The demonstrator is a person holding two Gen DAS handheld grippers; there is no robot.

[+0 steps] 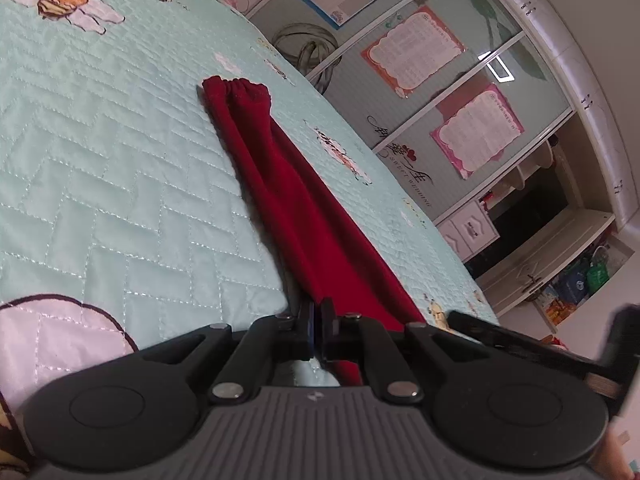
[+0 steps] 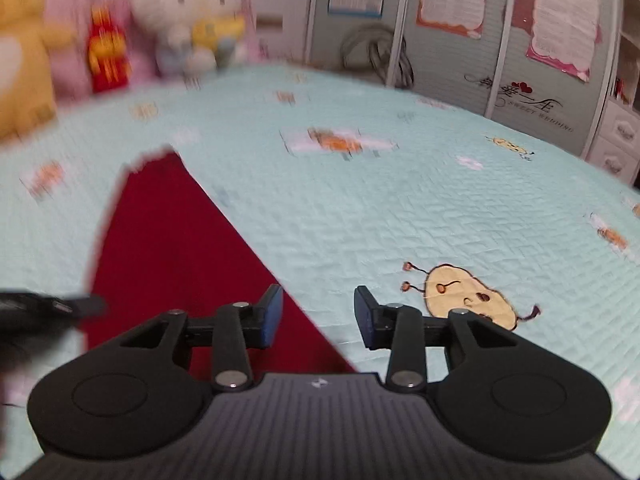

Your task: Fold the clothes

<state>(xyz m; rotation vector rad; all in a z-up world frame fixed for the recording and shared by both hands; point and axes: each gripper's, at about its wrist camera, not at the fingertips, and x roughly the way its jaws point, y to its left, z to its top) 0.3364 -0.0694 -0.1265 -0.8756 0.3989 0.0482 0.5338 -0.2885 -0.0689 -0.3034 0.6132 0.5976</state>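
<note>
A dark red garment (image 1: 280,184) lies stretched in a long narrow strip on the pale green quilted bedspread (image 1: 100,140), its gathered end far from me. My left gripper (image 1: 318,312) is shut on the near end of the red cloth and lifts it off the bed. In the right wrist view the same red garment (image 2: 176,248) shows as a broad wedge at the left. My right gripper (image 2: 318,312) is open just above its right edge, with nothing between the fingers. The left gripper's dark tip (image 2: 60,306) shows at the left edge.
Plush toys (image 2: 180,12) sit at the head of the bed. A wardrobe with sliding doors and posters (image 1: 416,52) runs along the bed's far side, with white drawers (image 1: 470,232) and clutter on the floor beyond. The right wrist view is blurred by motion.
</note>
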